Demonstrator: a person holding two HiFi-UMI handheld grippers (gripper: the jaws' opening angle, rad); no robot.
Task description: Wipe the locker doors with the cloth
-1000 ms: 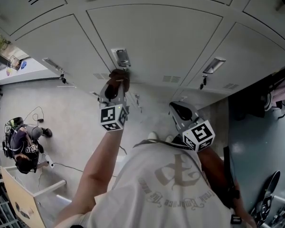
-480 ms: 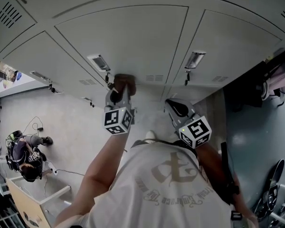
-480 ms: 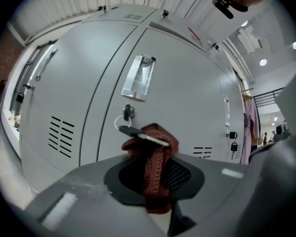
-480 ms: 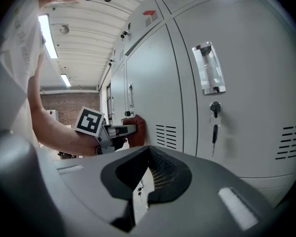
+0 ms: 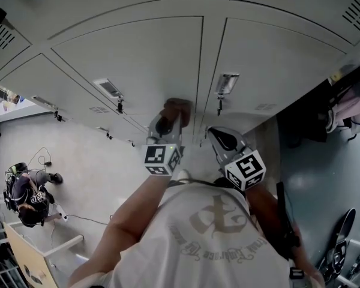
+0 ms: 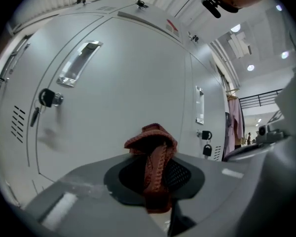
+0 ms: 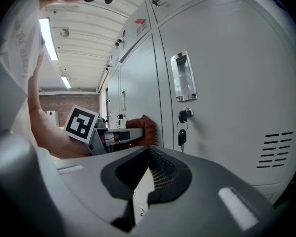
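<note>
Against the locker door (image 5: 138,59), left hand-held gripper (image 5: 167,123) clenched on red-brown cloth (image 5: 177,107); right hand-held gripper (image 5: 218,137) closed, empty.

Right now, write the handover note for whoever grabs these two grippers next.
Left gripper: shut on the reddish-brown cloth, holding it against a grey locker door near its right edge, level with the vents.
Right gripper: jaws together, nothing between them, held off the neighbouring door, where a key hangs in the lock.
Done: the pictures cannot show which doors are already wiped.
Left: run the cloth across this door, then the others.
</note>
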